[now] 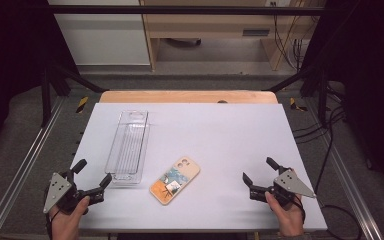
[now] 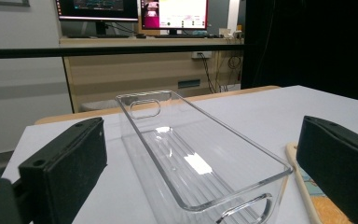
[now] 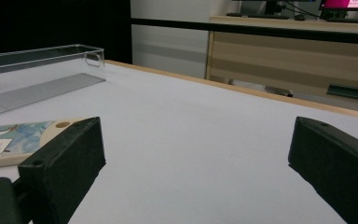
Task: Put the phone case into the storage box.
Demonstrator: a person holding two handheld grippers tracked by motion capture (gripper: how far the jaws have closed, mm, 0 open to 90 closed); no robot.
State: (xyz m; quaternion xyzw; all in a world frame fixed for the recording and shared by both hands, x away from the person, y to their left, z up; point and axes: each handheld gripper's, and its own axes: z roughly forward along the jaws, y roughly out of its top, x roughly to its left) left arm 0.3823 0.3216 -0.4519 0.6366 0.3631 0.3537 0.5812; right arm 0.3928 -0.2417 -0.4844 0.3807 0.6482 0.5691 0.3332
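A long clear plastic tray point(image 1: 128, 146) lies lengthwise on the left half of the white table, empty; the left gripper view looks straight into the tray point(image 2: 200, 158). A phone case point(image 1: 175, 179) with a beige back and a printed picture lies flat just right of the tray's near end. My left gripper point(image 1: 93, 173) rests open at the front left, just short of the tray's near end. My right gripper point(image 1: 259, 171) stands open at the front right, well apart from the case. The right gripper view shows the phone case point(image 3: 18, 136) beside its left jaw and the tray point(image 3: 37, 65) farther off.
The white table top point(image 1: 230, 135) has a wooden strip along its far edge. Black frame bars and cables stand at both sides. A wooden desk point(image 2: 144, 60) with monitors is beyond the table.
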